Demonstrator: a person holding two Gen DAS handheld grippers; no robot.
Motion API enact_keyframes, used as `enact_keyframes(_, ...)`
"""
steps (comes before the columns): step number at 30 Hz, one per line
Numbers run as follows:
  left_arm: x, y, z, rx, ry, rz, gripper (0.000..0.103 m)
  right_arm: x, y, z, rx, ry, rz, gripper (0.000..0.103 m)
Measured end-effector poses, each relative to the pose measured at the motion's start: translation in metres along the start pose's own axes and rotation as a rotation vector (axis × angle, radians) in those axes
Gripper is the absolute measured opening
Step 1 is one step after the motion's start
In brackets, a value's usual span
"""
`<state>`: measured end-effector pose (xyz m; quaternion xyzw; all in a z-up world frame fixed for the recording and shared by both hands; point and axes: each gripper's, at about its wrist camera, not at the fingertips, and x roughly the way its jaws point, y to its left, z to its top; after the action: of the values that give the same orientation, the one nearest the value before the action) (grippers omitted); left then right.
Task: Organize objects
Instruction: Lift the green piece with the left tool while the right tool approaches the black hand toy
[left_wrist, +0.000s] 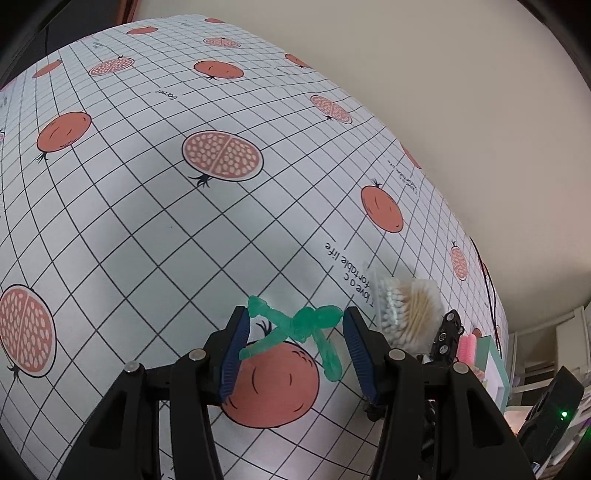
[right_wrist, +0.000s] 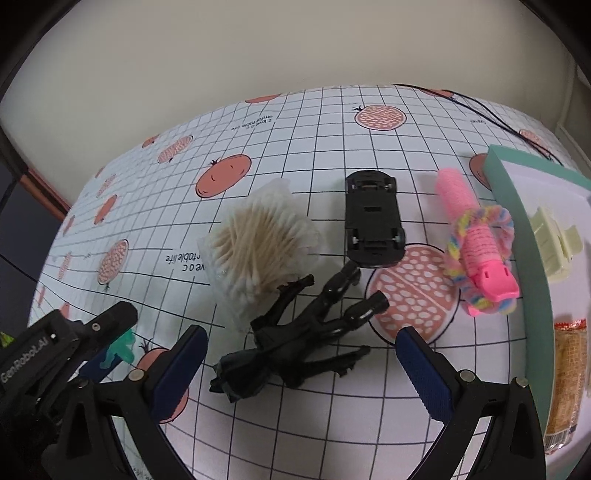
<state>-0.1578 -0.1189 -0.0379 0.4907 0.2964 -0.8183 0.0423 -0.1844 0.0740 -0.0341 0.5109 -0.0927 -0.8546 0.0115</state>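
Green translucent figure (left_wrist: 295, 332) between left gripper (left_wrist: 295, 350) jaws — parted, not touching | right gripper (right_wrist: 299, 373) jaws wide, empty — above black figure (right_wrist: 295, 332) | desk (left_wrist: 147, 240) leftward bare.

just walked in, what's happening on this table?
A person is sorting small items with two handheld grippers. The left gripper is open around a green toy figure lying on the tablecloth, not yet clamped. The right gripper is open over a black toy figure. A bag of cotton swabs, an upside-down black toy car and a pink hair roller wait nearby; a cream hair clip already lies in the teal tray.
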Motion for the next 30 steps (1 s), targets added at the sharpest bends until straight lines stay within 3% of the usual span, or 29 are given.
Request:
enact_keyframes(15,0.002,0.003,-0.001,0.003,-0.003,0.033,0.054,0.016,0.019,-0.002,-0.127,-0.002,-0.138,0.103)
enact_keyframes(30,0.002,-0.002,-0.004,0.024,-0.004,0.052,0.054,0.003,-0.013,-0.008,-0.147,0.059,-0.131,0.103)
